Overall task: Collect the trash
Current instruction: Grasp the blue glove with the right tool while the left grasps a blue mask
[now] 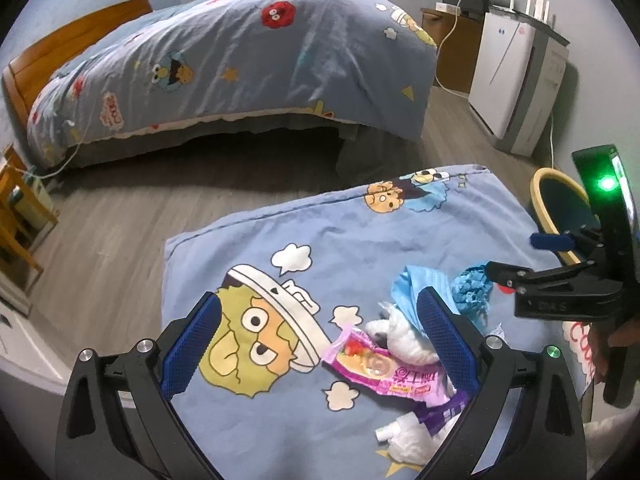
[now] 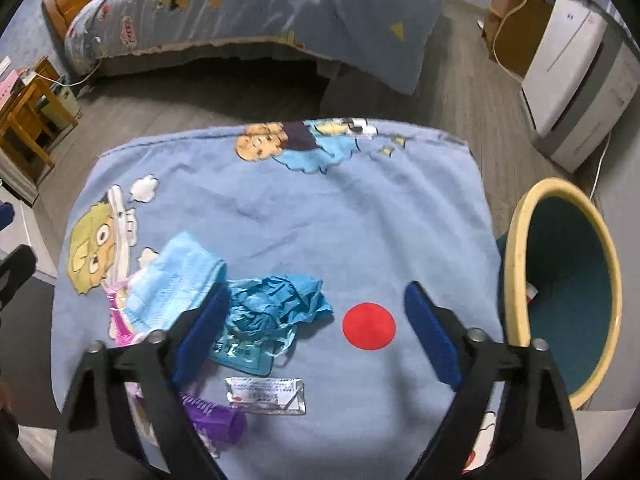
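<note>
Spread left hand-held gripper (image 1: 320,328) over pink wrapper (image 1: 372,368), long axis slanting lower-right; right hand-held gripper (image 2: 316,312) likewise spread.

Grey wood-look floor (image 1: 120,216) is running across the room, with a bed (image 1: 240,60) sitting at the far side under a blue cartoon-print duvet (image 2: 260,4) that is hanging over its edge, orange wooden headboard (image 1: 60,44) at its left end. White boxy appliance (image 1: 516,80) is standing against the pale wall (image 1: 592,20) on the right, next to a brown wooden cabinet (image 2: 516,28) with a white cable (image 1: 450,36) trailing down it. Small wooden stand (image 2: 28,120) is sitting at the left edge by the bed, light looking dim and even.
</note>
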Demonstrator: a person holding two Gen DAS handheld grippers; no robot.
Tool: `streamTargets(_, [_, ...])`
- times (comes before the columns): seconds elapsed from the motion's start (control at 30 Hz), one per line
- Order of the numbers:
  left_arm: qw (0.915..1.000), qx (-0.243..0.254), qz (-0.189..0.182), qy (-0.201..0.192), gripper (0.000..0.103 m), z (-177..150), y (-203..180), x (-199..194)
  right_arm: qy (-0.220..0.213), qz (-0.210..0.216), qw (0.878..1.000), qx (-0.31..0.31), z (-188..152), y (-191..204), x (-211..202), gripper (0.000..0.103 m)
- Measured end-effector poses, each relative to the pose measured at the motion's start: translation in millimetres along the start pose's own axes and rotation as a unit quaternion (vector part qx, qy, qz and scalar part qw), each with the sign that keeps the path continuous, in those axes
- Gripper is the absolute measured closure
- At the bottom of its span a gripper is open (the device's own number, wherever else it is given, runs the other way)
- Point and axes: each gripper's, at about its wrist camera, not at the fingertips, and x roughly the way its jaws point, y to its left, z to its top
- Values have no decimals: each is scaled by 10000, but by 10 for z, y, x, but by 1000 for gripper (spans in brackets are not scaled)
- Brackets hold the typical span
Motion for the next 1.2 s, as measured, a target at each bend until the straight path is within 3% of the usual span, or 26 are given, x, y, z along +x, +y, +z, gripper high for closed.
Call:
streamTargets(0.1, [10000,41,-18,45,6,4,-50,49,198,209,9994,212,-9,-57,124,47])
streamTargets(0.17, [9998,147,-78,72,6,4,-120,78,304,177,9993,140,-20,-50,194,61])
streamTargets(0.23, [9995,301,-104,60,6,-6,-194,106,454,395,9979,226,-39,-76,256,92])
streamTargets(0.53, [9927,1040,-570,221,8,-86,-674,327,-68,511,9976,467,28,-307,-199,95])
streamTargets(0.77, [9863,1392,-534,712,10,-118,-987,663,-276,416,9981,350,0,-494,-384,95])
streamTargets(0.83, [9853,1366,-552,867,18,-125,-1018,732,-308,369,9985,264,-25,-532,-426,95])
streamTargets(0.9, [9838,1331,-568,1059,37,-136,-1042,806,-337,341,9986,234,-47,-584,-462,95])
streamTargets(0.93, [9832,1355,-506,1111,41,-149,-1053,829,-350,342,9985,224,-54,-606,-478,95])
streamTargets(1.0, [9816,1483,-331,1156,68,-161,-1074,854,-390,343,9984,203,-63,-641,-516,95])
streamTargets(1.07, [9819,1500,-320,1108,86,-127,-1069,815,-425,345,9983,193,-71,-658,-551,95])
streamTargets(1.13, [9838,1565,-174,857,88,-62,-1077,702,-468,352,9981,204,-82,-695,-618,96])
streamTargets(1.2, [9872,1455,-380,535,89,48,-1068,507,-544,359,9976,248,-89,-745,-702,96])
